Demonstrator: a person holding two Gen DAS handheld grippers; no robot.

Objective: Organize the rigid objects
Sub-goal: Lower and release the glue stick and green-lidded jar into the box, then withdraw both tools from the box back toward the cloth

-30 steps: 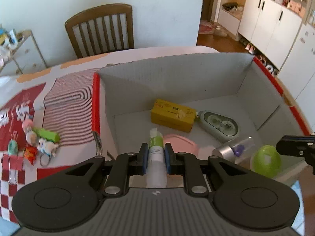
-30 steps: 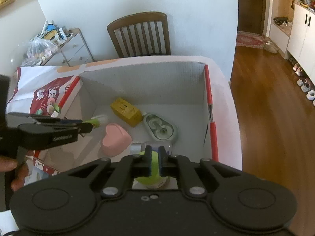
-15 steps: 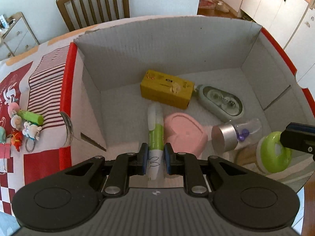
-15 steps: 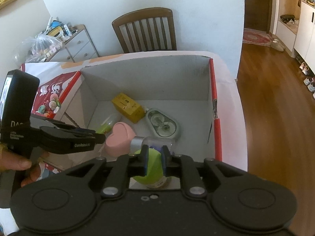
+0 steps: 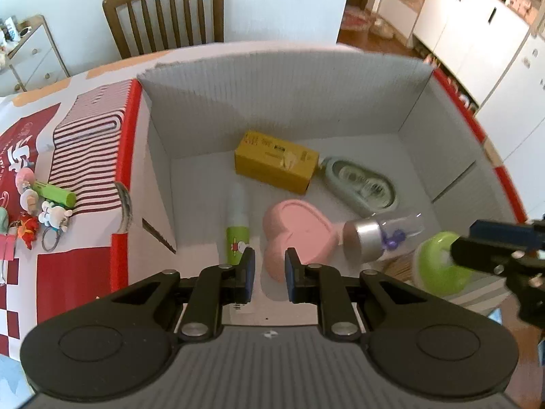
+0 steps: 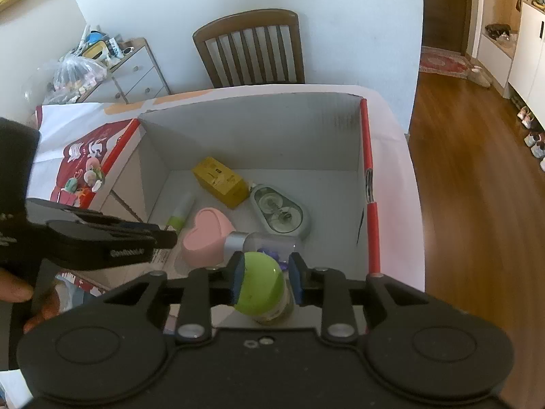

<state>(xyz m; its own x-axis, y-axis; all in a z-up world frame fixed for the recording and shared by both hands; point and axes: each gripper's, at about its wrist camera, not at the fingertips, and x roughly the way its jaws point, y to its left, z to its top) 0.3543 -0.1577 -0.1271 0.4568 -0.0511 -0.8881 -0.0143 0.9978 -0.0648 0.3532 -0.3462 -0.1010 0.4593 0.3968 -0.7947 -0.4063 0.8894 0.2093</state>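
Observation:
An open cardboard box (image 5: 272, 102) holds a yellow carton (image 5: 276, 162), a pale green tape dispenser (image 5: 361, 184), a pink heart-shaped case (image 5: 299, 235) and a clear jar with a silver cap (image 5: 381, 235). A white and green tube (image 5: 237, 228) lies flat on the box floor, just ahead of my left gripper (image 5: 269, 269), which is open and empty. My right gripper (image 6: 265, 279) hangs over the box's near right corner. Its jaws are opening around a green-lidded jar (image 6: 260, 283): the left pad touches the lid and the right pad stands off it.
Small keychain toys and a green stick (image 5: 41, 211) lie on the red and white box flap at the left. A wooden chair (image 6: 252, 47) stands behind the table. A chest of drawers (image 6: 136, 71) is at the back left and wooden floor (image 6: 477, 187) on the right.
My left gripper tipped down over the box and let go of the tube, which now lies on the box floor. My right gripper's jaws have parted around the green-lidded jar.

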